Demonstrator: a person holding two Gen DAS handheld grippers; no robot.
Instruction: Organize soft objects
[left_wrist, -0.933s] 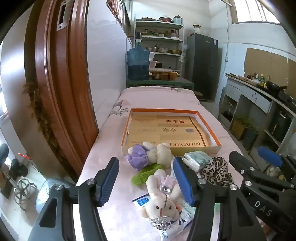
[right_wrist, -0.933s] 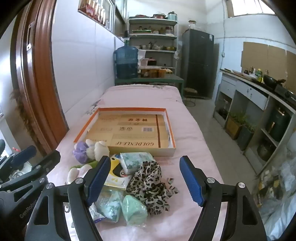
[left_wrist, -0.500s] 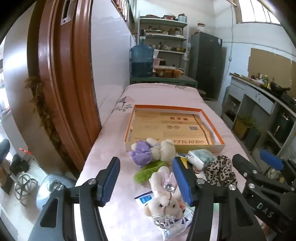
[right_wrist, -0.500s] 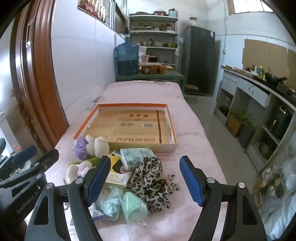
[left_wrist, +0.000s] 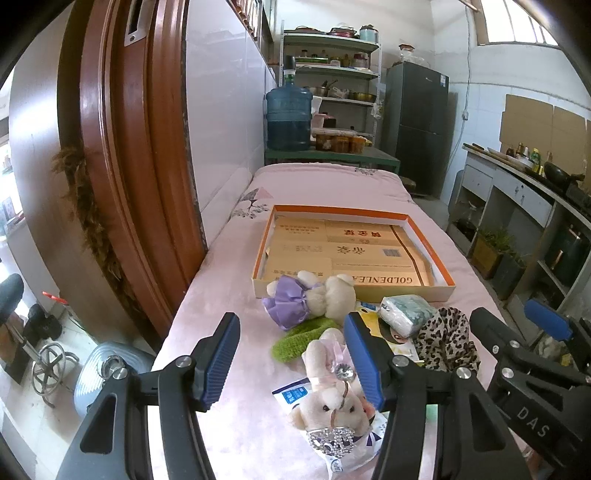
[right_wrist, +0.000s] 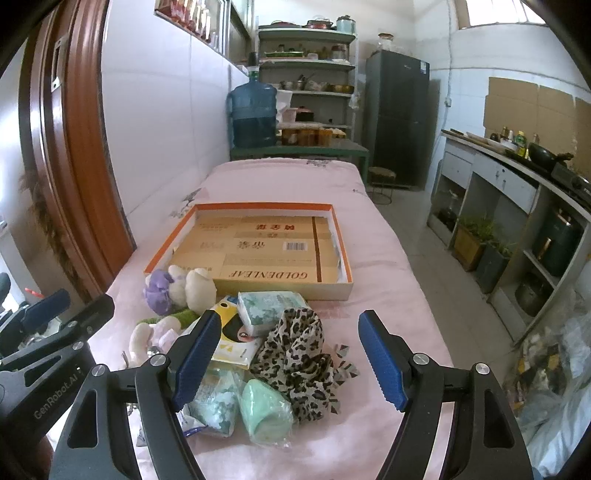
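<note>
Both grippers hang spread wide above the near end of the pink-covered desk (left_wrist: 229, 295), holding nothing. The left gripper (left_wrist: 291, 354) frames bare pink cloth and the white bunny toy (left_wrist: 332, 395), which lies on a blue-and-white packet (left_wrist: 291, 393) beside its right finger. The right gripper (right_wrist: 288, 362) frames the leopard-print scrunchie (right_wrist: 299, 354), with a mint-green soft roll (right_wrist: 264, 410) and a pale patterned packet (right_wrist: 218, 406) just below it.

Compared with the earlier pictures, the left wrist view has drawn back and tilted up a little: the orange-rimmed cardboard tray (left_wrist: 424, 240) and the bear in a purple dress (left_wrist: 310, 295) sit higher and slightly further right in frame, and more of the wooden door (left_wrist: 122, 166) shows on the left. The right wrist view has shifted much less; the tray (right_wrist: 334, 218) sits marginally higher. None of the soft things has changed place on the desk, and the jaws of both grippers are as far apart as before.

The bear lies against the tray's near wall, outside it. A green knitted piece (left_wrist: 299, 336) lies between bear and bunny. A tissue pack (right_wrist: 269, 310) rests on a yellow-and-white packet (right_wrist: 236, 339), touching the scrunchie. The tray holds only flattened cardboard printed GOLDENLEAF.
</note>
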